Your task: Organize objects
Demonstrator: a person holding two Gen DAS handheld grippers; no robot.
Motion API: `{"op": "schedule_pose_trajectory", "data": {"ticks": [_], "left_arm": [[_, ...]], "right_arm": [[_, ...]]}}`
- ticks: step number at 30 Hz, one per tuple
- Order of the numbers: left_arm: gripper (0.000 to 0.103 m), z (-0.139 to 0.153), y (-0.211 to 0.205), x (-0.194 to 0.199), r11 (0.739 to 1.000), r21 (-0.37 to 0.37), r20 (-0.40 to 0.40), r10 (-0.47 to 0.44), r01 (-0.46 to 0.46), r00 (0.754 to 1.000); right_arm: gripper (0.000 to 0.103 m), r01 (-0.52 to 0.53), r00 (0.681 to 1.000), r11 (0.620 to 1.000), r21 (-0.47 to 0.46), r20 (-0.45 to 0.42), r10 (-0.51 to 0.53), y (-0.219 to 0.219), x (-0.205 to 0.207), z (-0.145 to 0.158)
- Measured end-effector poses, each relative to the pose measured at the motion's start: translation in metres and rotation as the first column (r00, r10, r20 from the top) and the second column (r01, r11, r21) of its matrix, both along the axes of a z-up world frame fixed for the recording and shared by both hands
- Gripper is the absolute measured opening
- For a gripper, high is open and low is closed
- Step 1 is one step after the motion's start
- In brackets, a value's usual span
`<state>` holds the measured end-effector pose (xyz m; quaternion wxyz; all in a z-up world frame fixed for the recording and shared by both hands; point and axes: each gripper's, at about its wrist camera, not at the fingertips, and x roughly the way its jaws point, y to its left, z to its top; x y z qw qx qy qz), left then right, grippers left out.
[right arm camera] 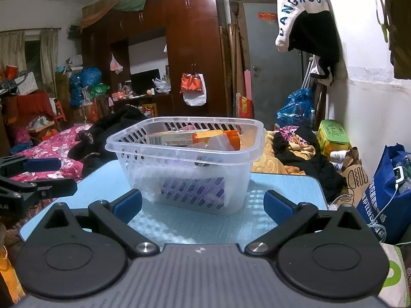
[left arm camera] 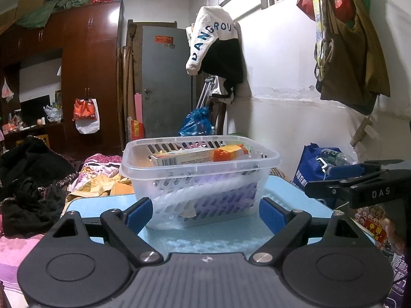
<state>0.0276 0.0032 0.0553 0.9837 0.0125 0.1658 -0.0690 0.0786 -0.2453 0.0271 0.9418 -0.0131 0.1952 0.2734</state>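
Blue table (left arm camera: pixel 218 236), filled basket (left arm camera: pixel 197 177), both fingers (left arm camera: pixel 140 214) spread

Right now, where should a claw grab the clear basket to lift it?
Grab the clear basket by its wide flat rim. The rim sticks out past the slanted walls, so one finger can likely slide under from the near side. Both claws, left and right, are open and empty.

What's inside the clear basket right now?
In the basket: a long box with an orange end lying on top, purple items showing through the slots. The bottom contents are mostly hidden.
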Motion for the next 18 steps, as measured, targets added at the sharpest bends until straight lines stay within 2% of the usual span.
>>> {"op": "schedule_pose_trajectory", "data": {"ticks": [18], "left_arm": [[0.092, -0.0023, -0.0026, 0.0017, 1.0, 0.003, -0.009, -0.009, 0.009, 1.0]], "right_arm": [[0.103, -0.007, 1.0, 1.0, -0.005, -0.005, 0.007, -0.0023, 0.0015, -0.0012]]}}
